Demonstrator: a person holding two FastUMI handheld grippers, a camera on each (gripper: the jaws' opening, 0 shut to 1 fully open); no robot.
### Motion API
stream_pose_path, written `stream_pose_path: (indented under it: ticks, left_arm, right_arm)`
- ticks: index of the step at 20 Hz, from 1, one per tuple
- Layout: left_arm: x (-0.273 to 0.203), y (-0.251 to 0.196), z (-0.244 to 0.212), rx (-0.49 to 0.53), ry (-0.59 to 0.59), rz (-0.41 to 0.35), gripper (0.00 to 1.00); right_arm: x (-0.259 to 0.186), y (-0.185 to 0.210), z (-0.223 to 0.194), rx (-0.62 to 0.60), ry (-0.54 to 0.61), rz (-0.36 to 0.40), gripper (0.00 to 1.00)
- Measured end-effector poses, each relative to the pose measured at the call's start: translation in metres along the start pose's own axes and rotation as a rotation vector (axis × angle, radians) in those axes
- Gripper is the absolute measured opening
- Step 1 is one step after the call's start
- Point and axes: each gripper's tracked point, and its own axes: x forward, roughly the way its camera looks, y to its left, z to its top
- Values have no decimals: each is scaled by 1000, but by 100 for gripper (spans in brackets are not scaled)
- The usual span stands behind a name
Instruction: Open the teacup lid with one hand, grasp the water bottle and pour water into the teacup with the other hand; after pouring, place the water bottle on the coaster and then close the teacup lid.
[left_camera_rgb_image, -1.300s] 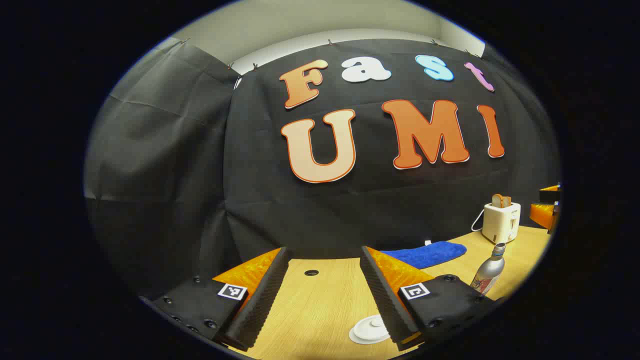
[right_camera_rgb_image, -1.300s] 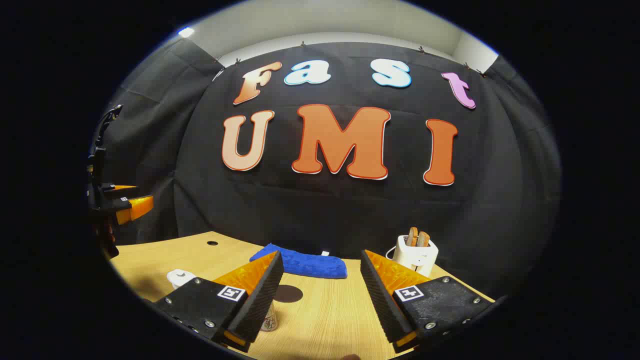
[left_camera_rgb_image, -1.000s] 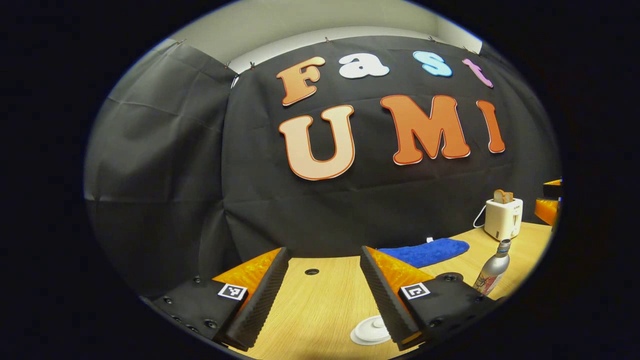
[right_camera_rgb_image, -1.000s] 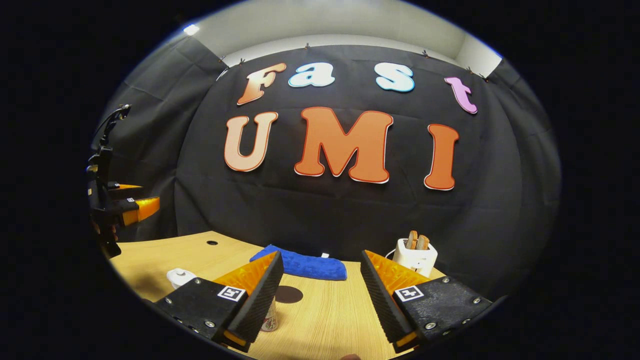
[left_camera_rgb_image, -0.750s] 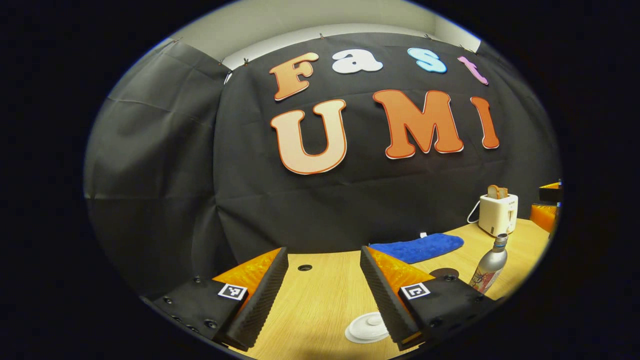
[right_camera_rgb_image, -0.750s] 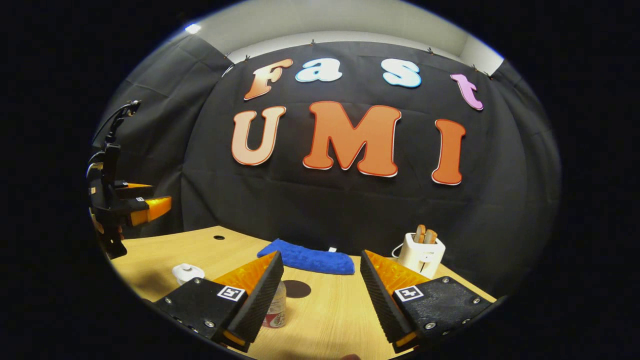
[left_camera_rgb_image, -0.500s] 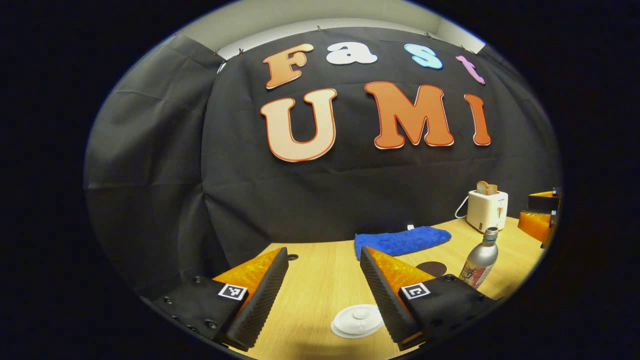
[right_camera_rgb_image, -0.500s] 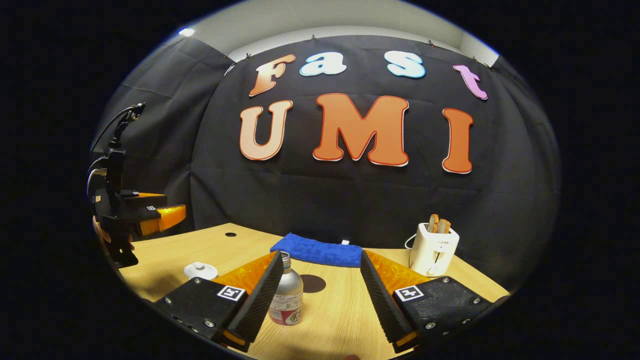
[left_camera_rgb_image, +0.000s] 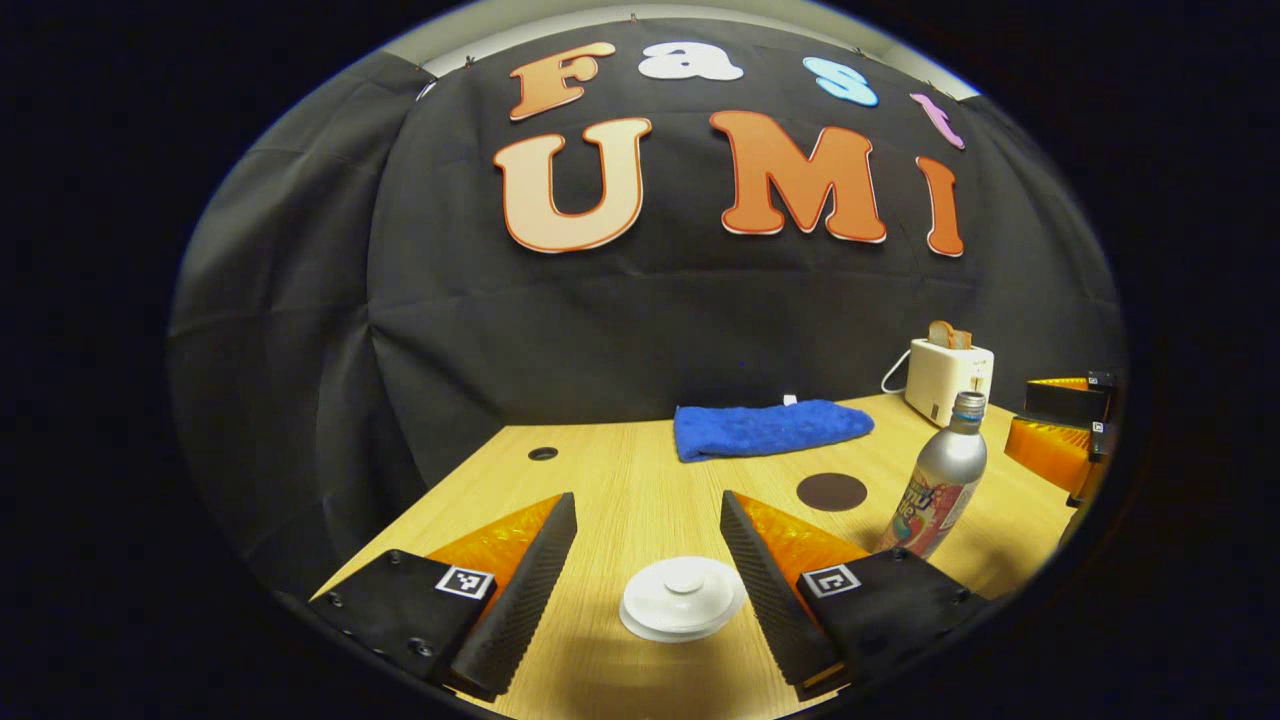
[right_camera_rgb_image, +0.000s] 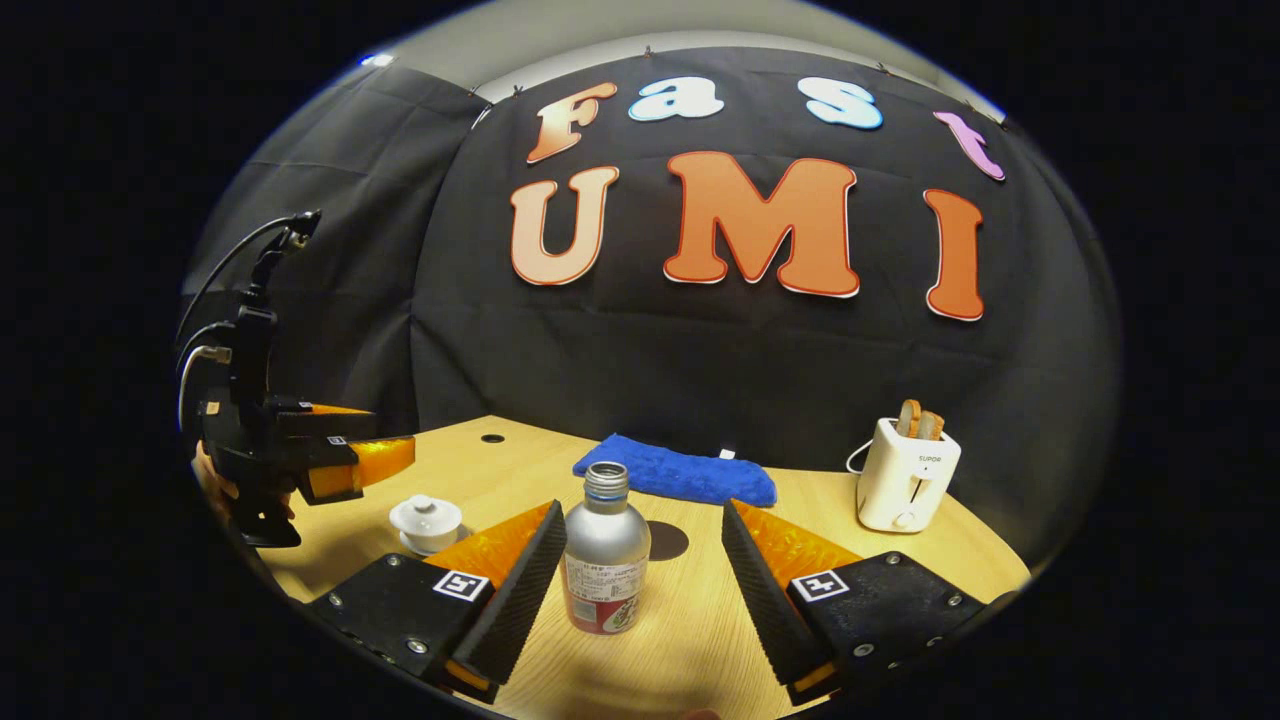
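Note:
A white lidded teacup (left_camera_rgb_image: 683, 598) sits on the wooden table just ahead of my left gripper (left_camera_rgb_image: 647, 505), which hovers open with the cup framed between its fingers, not touching. In the right gripper view the teacup (right_camera_rgb_image: 427, 520) stands on its saucer below the left gripper (right_camera_rgb_image: 395, 440). A silver water bottle (right_camera_rgb_image: 606, 555), uncapped and upright, stands between the fingers of my open right gripper (right_camera_rgb_image: 644, 508), with gaps on both sides. The bottle (left_camera_rgb_image: 940, 490) also shows right of the cup. A dark round coaster (left_camera_rgb_image: 832, 491) lies behind it, and the right gripper (left_camera_rgb_image: 1020, 415) at the far right.
A blue cloth (left_camera_rgb_image: 770, 428) lies at the back of the table (left_camera_rgb_image: 600, 470) by the black wall. A white toaster (right_camera_rgb_image: 907, 480) holding toast stands at the back right. A small hole (left_camera_rgb_image: 543, 453) marks the table's far left.
Both grippers have tipped down and come closer to the table. The teacup now sits between the left fingers, and the bottle has come into full view between the right fingers. Both stay open.

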Motion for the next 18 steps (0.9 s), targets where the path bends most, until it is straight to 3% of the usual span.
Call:
stream_pose_path:
  ticks: [3, 4, 5, 7, 8, 9, 11, 15, 17, 18]
  left_arm:
    - [6, -9, -17, 4, 51, -20, 96]
    - [9, -14, -23, 6, 69, -26, 92]
    - [11, -16, -27, 9, 78, -32, 96]
    - [17, -21, -37, 23, 107, -41, 96]
    - [19, -21, -42, 28, 125, -40, 92]
    - [19, -22, -44, 30, 138, -45, 96]
    - [23, -23, -51, 41, 153, -45, 97]
    - [29, -25, -58, 62, 150, -38, 85]
    - [31, -24, -65, 49, 161, -40, 84]
    - [33, -24, -70, 45, 170, -40, 75]
  right_arm:
    - [4, 7, -16, 3, 41, 28, 94]
    - [6, 10, -21, 0, 56, 35, 94]
    - [9, 12, -26, -4, 70, 41, 94]
    - [13, 15, -35, -5, 93, 55, 94]
    - [15, 17, -39, -3, 105, 61, 94]
    - [18, 19, -46, -1, 119, 68, 94]
    - [21, 20, -52, 1, 136, 73, 94]
    - [26, 23, -64, 19, 166, 93, 94]
    - [28, 25, -70, 24, 182, 96, 94]
    - [30, 25, -71, 24, 185, 97, 94]
